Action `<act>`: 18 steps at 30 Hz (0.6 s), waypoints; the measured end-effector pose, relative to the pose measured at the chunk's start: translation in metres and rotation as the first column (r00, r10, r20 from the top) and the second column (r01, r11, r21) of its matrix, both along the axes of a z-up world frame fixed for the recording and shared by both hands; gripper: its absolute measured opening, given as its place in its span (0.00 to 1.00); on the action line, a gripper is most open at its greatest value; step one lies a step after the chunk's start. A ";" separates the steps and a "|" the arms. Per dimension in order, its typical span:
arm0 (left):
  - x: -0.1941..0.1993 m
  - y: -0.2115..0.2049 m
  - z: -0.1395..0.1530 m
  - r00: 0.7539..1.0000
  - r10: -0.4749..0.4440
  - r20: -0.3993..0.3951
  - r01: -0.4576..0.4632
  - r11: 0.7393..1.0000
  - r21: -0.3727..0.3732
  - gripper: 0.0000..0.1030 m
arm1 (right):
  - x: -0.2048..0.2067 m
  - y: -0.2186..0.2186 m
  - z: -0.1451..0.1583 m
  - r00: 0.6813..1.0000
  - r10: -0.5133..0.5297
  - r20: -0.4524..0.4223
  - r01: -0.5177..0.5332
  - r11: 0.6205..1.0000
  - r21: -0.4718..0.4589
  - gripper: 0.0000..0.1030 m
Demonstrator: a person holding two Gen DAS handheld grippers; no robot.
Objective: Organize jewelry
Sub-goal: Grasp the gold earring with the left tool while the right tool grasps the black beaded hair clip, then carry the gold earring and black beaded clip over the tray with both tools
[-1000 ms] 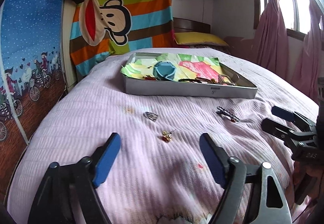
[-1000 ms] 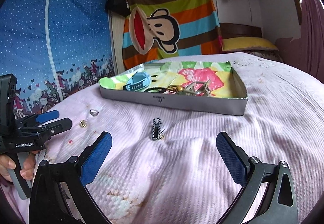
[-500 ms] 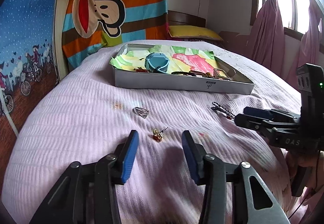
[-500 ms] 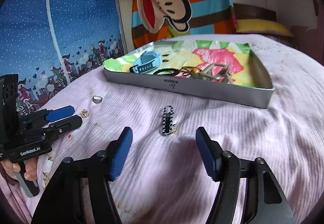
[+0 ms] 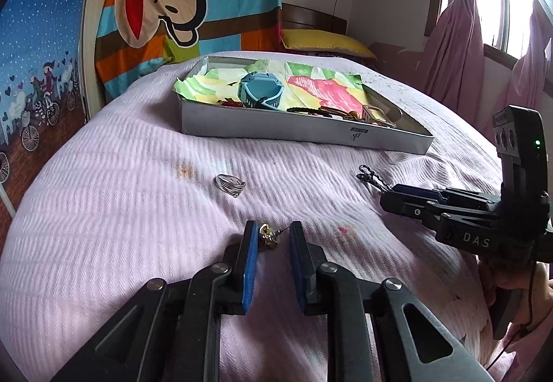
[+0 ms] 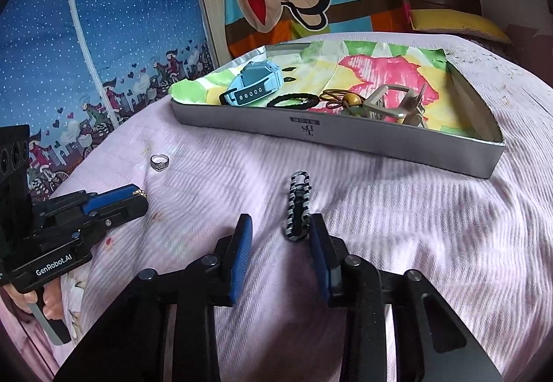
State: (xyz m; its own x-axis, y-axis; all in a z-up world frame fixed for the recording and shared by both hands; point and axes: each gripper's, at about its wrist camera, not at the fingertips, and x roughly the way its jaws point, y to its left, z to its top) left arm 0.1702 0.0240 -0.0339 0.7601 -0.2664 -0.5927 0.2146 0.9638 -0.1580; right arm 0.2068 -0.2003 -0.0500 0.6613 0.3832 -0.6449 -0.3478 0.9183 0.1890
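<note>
Landmark = the silver tray (image 5: 297, 131) on the pink bedspread (image 5: 114, 195); everything else placed relative to it.

L gripper (image 5: 273, 237) sits on the near side of the tray, well apart from it; jaws have just been closing and are now narrow, w/ the small gold earring (image 5: 268, 234) between the blue pads (image 5: 249, 264); a sliver of gap shows each side, so not yet pinched, though the earring's pin nearly meets the right pad.

R gripper (image 6: 279, 226) also near side of the tray, towards its middle; jaws have just been closing too, now half-narrowed; the black-and-white braided piece (image 6: 298, 206) lies lengthwise on the bedspread w/ its near end between the pads (image 6: 240, 261); right pad just beside it, left pad clearly apart; no grip yet.

Silver ring (image 6: 159, 161) lies on the bedspread, near side of the tray off its left corner, between tray and L gripper in the R wrist view; untouched.

Inside the tray: crumpled coloured paper lining (image 6: 373, 71); blue watch (image 6: 250, 88) at the left end; black hair tie (image 6: 293, 101) beside it; tangle of brown bands, a bead and metal pieces (image 6: 380, 104) towards the right end.

A hand (image 6: 34, 304) grips the L gripper's handle, seen at the left edge of the R wrist view.
</note>
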 end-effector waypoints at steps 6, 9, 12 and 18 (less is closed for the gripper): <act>0.000 0.000 -0.001 1.000 0.001 -0.004 -0.001 1.000 0.002 0.17 | 0.005 0.000 -0.003 1.000 -0.005 -0.017 0.005 1.000 0.004 0.17; 0.000 -0.001 -0.002 1.000 0.002 -0.006 -0.002 1.000 0.007 0.17 | 0.003 0.005 -0.002 1.000 0.011 -0.008 -0.011 1.000 -0.009 0.16; 0.000 -0.002 -0.003 1.000 0.005 -0.008 -0.004 1.000 0.009 0.17 | 0.003 0.011 -0.002 0.999 0.031 -0.006 -0.031 0.999 -0.027 0.14; 0.001 -0.002 -0.004 1.000 0.007 -0.011 -0.007 1.000 0.009 0.17 | 0.010 0.015 -0.006 0.998 0.049 -0.038 -0.050 0.998 -0.031 0.14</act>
